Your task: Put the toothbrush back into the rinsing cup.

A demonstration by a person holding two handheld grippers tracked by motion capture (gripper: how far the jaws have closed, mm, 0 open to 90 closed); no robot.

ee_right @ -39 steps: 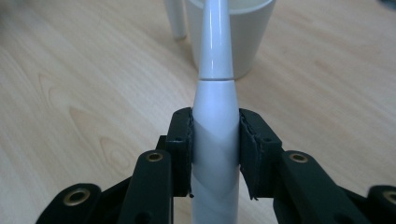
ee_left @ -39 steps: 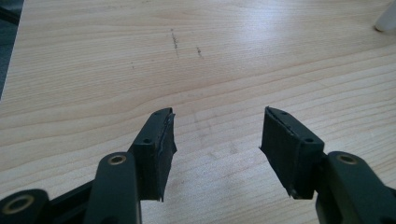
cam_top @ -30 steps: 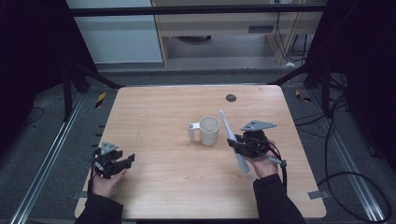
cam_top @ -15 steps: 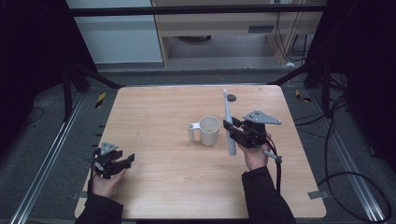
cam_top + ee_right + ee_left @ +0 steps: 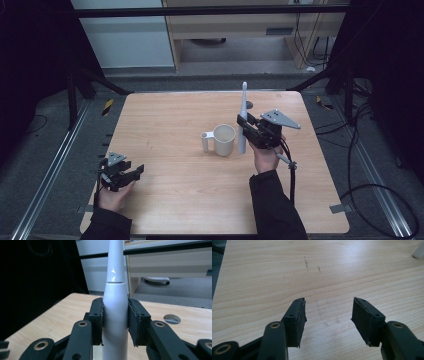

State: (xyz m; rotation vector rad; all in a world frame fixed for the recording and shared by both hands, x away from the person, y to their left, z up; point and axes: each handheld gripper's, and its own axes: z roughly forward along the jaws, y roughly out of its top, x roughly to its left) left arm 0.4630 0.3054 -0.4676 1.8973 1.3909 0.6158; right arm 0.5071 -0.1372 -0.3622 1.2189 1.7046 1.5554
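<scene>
**Holding an electric toothbrush upright beside the mug**

Gripping the white electric toothbrush by its thick handle, the right gripper keeps it nearly upright above the wooden desk. In the right gripper view the two black jaws press on both sides of the handle, and the thin neck of the brush rises out of the top of the picture. In the high view the slim head end points up and away from the person, and the lower end of the handle hangs just beside the cream mug, on the mug's right side. Whether the toothbrush touches the mug cannot be told. The mug stands upright near the middle of the desk, with its handle turned to the left.

The left gripper rests low at the near left part of the desk, well apart from the mug. In the left gripper view its jaws are spread wide and nothing is between them; bare wood grain lies under them.

A small round dark hole sits in the desk surface at the far side, behind the toothbrush.
</scene>
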